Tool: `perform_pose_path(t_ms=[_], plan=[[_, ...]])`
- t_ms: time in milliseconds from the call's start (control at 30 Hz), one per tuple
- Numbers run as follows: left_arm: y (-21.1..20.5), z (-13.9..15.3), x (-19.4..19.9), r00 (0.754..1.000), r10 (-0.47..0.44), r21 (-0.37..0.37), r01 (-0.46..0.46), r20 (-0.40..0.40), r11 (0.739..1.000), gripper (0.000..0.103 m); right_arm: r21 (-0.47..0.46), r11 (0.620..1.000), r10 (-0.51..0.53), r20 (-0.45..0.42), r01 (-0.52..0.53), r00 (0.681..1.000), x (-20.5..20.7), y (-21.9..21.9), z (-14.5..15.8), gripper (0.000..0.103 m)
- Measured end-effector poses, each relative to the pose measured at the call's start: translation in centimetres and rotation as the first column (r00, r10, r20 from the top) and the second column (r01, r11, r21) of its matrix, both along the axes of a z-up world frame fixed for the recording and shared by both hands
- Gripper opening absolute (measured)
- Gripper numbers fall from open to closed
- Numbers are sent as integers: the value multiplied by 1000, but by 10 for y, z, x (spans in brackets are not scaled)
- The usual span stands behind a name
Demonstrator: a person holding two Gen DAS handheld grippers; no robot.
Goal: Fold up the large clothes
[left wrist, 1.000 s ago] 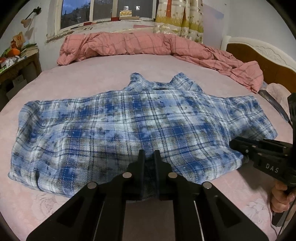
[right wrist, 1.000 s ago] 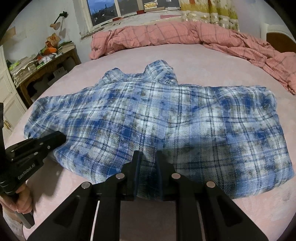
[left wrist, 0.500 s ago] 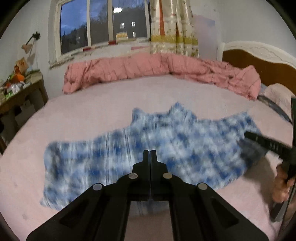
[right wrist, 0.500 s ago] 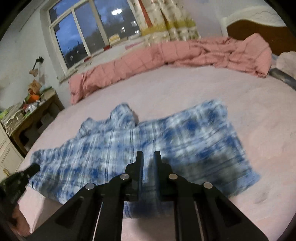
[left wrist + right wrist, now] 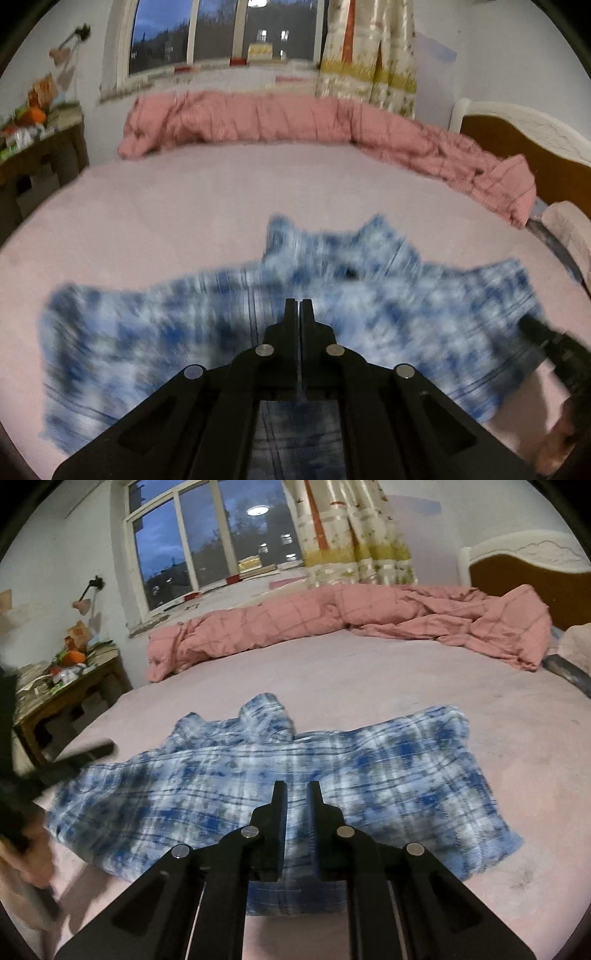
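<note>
While both grippers hang over the bed: notes as seen from the two wrist views.
Shirt: blue plaid shirt lies spread flat on the pink bed, collar towards the window, near hem running under both grippers.
Left gripper: fingers pressed together, only a hairline between them; tips sit over the middle of the shirt. Cannot tell whether cloth is nipped, as this view is smeared by blur.
Right gripper: fingers a narrow slot apart, plaid showing through the slot. Cannot tell whether the pads press on the cloth or merely stand above it.
Hand: a blurred hand at the left edge of the right wrist view, beside the shirt's left end.
Quilt: pink checked quilt bunched along the far edge of the bed, well apart from the shirt.
</note>
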State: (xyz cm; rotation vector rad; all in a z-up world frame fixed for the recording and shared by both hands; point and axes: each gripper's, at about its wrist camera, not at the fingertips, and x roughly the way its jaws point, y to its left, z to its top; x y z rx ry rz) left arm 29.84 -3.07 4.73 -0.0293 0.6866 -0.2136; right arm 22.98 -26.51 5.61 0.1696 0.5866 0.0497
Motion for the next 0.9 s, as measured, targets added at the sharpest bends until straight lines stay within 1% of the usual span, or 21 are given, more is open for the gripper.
perform_pose_path(t_ms=[67, 100, 133, 167, 200, 233, 267, 333, 400, 467, 533, 567, 600, 633, 733, 867, 900], plan=[[-11, -26, 9, 998, 0, 53, 3, -67, 999, 1, -9, 1000, 14, -30, -14, 999, 6, 3, -2, 13], [-19, -38, 14, 994, 1, 101, 10, -106, 995, 1, -21, 999, 36, -45, -37, 998, 11, 7, -3, 13], [-22, -39, 15, 994, 1, 122, 13, -108, 993, 1, -28, 998, 51, -63, -53, 997, 16, 13, -4, 13], [-22, -37, 13, 995, 1, 121, 10, -97, 993, 1, -23, 998, 61, -80, -63, 995, 21, 17, -5, 13], [-20, -36, 11, 996, 3, 110, 7, -88, 994, 1, 4, 996, 89, -106, -89, 990, 29, 21, -6, 13], [-18, -37, 11, 995, 6, 98, 4, -96, 995, 1, 25, 994, 106, -126, -103, 986, 35, 24, -7, 13], [-17, -39, 13, 994, 6, 90, 4, -109, 996, 1, 48, 993, 115, -178, -108, 977, 48, 29, -9, 13], [-17, -40, 13, 994, 6, 90, 4, -110, 996, 1, 17, 996, 91, -272, -90, 958, 68, 40, -17, 13], [-19, -39, 10, 996, 7, 115, 3, -93, 993, 1, -48, 998, 21, -382, -43, 924, 97, 45, -32, 13], [-20, -38, 10, 996, 7, 118, 4, -92, 993, 1, -38, 999, 20, -408, -38, 913, 113, 44, -38, 13], [-21, -38, 9, 995, 5, 99, 5, -98, 995, 1, -40, 998, 19, -400, -38, 916, 122, 41, -39, 13], [-22, -38, 7, 995, 3, 86, 6, -101, 996, 1, -37, 999, 22, -384, -39, 923, 123, 39, -37, 13], [-14, -37, 14, 995, 3, 76, 5, -103, 997, 1, -33, 999, 28, -370, -43, 929, 120, 37, -35, 13], [-15, -36, 12, 995, 6, 68, 1, -100, 998, 1, -21, 999, 35, -352, -45, 936, 113, 34, -31, 13], [-13, -35, 11, 995, 11, 71, -5, -94, 998, 1, 60, 996, 84, -289, -69, 954, 80, 21, -17, 13], [-13, -35, 10, 996, 10, 78, -4, -88, 997, 1, 87, 995, 60, -238, -41, 969, 28, -2, -9, 14], [-13, -35, 10, 996, 11, 77, -4, -87, 997, 1, 97, 995, 47, -237, -25, 970, 18, -8, -10, 18]])
